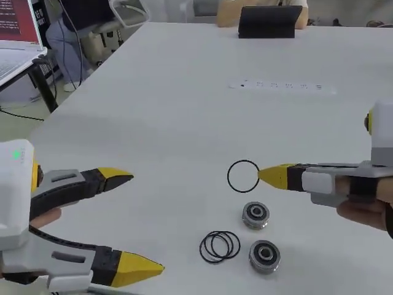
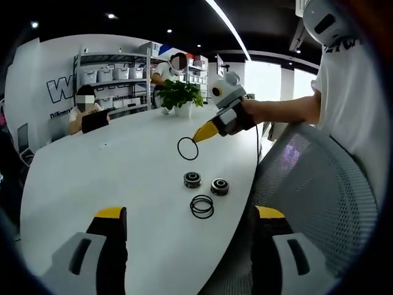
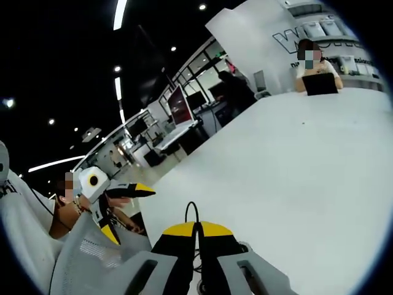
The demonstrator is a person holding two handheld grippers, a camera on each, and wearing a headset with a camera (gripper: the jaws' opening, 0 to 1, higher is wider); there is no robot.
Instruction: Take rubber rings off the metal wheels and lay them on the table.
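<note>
Holding a thin black rubber ring (image 1: 228,176) by its edge, the right tongs (image 1: 264,175) have their two yellow tips pressed tight together on it. In the right gripper view the tips meet with no gap, and a bit of the ring pokes up from between them. The ring stands up like a little hoop in front of the tips, over the white surface (image 1: 184,110). I cannot tell if its low edge touches the surface.

Near the held ring, closer to the person, two metal wheels lie flat on the surface. The first wheel (image 1: 255,215) is next to the ring. The second wheel (image 1: 264,255) is just beside the first, a bit closer to the person. They are close but not touching. To the left of the second wheel is a small pile of rings (image 1: 219,246), black and thin, lying flat and crossing over each other.

The left tongs (image 1: 142,223) are off to the left side, well apart from the wheels and the rings. Their two yellow tips are wide apart with nothing between them. In the left gripper view they point at the pile, the wheels and the right tongs.

At the far end of the surface sit a dark laptop (image 1: 270,21) and a green plant (image 2: 178,95) in a white pot.
</note>
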